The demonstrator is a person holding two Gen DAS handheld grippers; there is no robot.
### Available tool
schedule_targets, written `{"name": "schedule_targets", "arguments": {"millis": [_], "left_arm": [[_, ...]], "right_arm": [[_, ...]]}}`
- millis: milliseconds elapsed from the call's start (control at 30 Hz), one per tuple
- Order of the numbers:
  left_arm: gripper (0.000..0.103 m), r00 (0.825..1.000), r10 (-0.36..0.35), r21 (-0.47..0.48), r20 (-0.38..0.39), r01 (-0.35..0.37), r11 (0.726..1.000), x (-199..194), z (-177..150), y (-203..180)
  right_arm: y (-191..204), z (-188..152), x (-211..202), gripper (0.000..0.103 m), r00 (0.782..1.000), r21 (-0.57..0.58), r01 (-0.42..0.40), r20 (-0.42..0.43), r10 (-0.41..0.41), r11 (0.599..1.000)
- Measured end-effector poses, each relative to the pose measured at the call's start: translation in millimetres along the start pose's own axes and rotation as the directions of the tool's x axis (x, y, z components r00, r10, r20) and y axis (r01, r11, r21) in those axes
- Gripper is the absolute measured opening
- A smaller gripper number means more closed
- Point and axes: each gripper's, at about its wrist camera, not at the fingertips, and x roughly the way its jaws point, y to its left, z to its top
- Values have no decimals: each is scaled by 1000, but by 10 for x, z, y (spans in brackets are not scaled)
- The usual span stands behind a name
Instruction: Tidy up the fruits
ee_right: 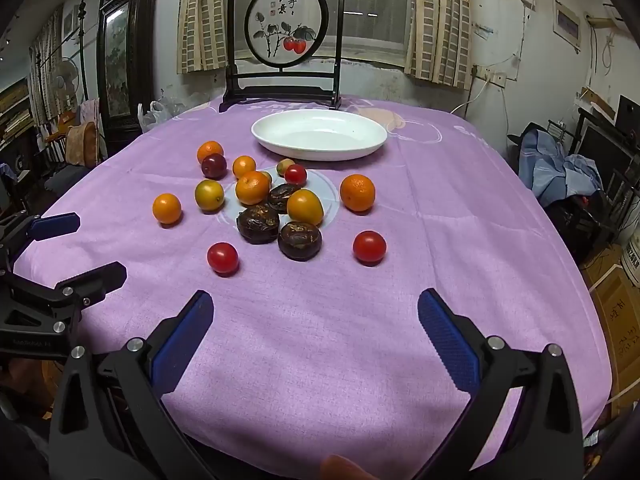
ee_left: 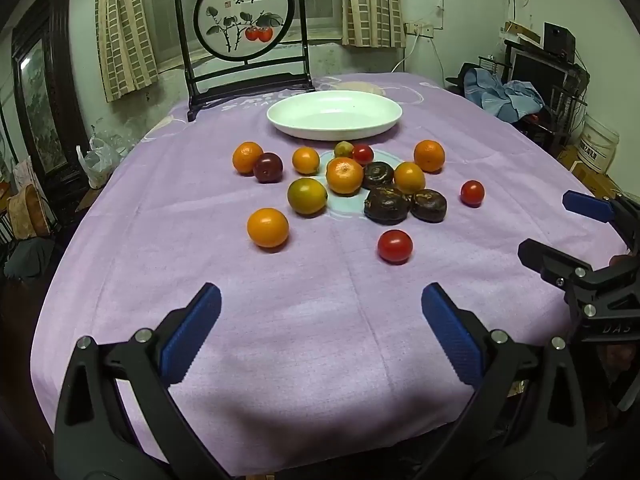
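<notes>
Several fruits lie on the purple tablecloth: oranges (ee_left: 344,176) (ee_right: 252,188), red tomatoes (ee_left: 395,245) (ee_right: 223,257), dark brown fruits (ee_left: 387,205) (ee_right: 258,223), a purple plum (ee_left: 268,167) (ee_right: 213,165) and a green-yellow fruit (ee_left: 307,196) (ee_right: 209,195). An empty white oval dish (ee_left: 376,128) (ee_right: 360,150) stands behind them. My left gripper (ee_left: 320,320) (ee_right: 78,244) is open and empty near the front edge. My right gripper (ee_right: 314,320) (ee_left: 556,226) is open and empty beside it.
A dark framed round screen painted with persimmons (ee_left: 242,20) (ee_right: 286,28) stands at the table's back edge. Curtains and a window are behind. Clutter, boxes and a blue cloth (ee_left: 504,96) sit to the right; a cabinet (ee_left: 40,92) stands left.
</notes>
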Motion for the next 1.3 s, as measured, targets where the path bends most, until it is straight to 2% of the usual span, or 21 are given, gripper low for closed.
{"name": "schedule_targets", "arguments": {"millis": [1300], "left_arm": [[101, 1000, 2, 2, -11, -2, 1000, 9, -42, 103]], "right_arm": [[-4, 1, -8, 102, 1000, 0, -3, 3, 3, 1000]]}}
